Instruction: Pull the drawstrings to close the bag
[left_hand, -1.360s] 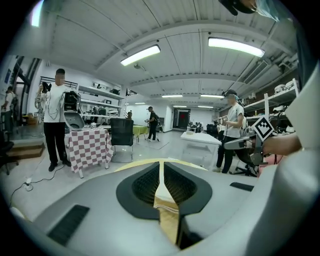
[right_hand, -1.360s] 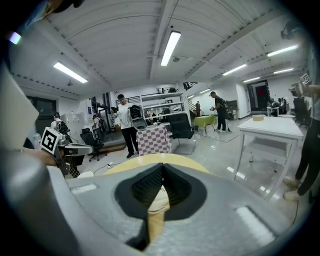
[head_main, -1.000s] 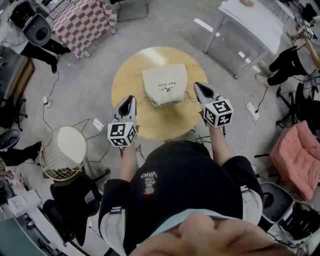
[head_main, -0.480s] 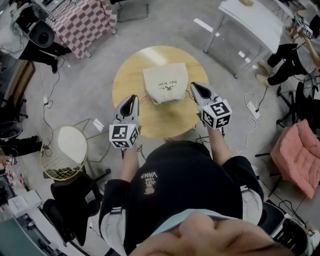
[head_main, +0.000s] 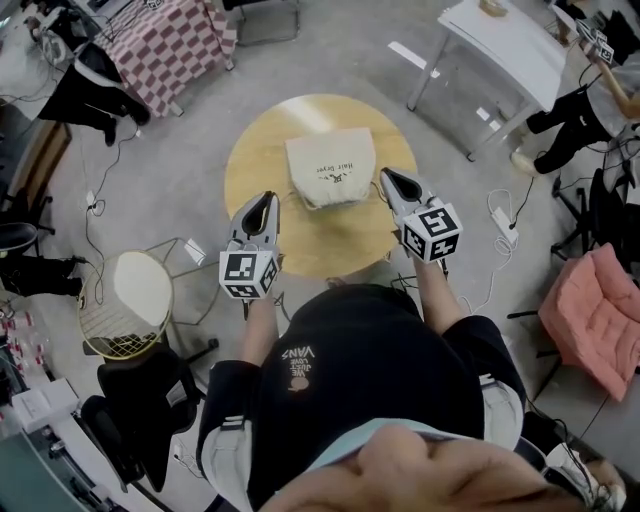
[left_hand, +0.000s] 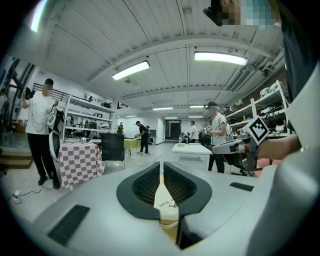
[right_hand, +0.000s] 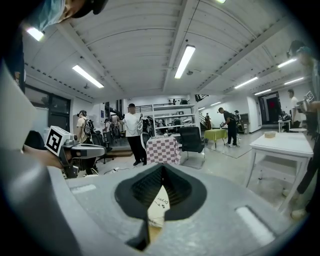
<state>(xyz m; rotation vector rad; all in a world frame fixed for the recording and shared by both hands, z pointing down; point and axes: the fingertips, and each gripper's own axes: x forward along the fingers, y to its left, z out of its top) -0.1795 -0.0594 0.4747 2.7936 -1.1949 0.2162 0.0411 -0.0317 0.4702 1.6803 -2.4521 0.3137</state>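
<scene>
Gripping: left gripper (head_main: 263, 198) and right gripper (head_main: 387, 176) jaws pressed together, nothing visibly held.
Risk: uneven pull could drag cream cloth bag (head_main: 331, 168) off round wooden desk (head_main: 300, 250).

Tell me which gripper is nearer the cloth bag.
Right. The right gripper nearly reaches the right edge of the bag; the left gripper lies farther off its left edge.

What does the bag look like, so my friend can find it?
Look for the round wooden table in the middle of the grey floor. The bag lies on it, squarish and cream-coloured. It is the only cloth thing there, with small dark print.
</scene>
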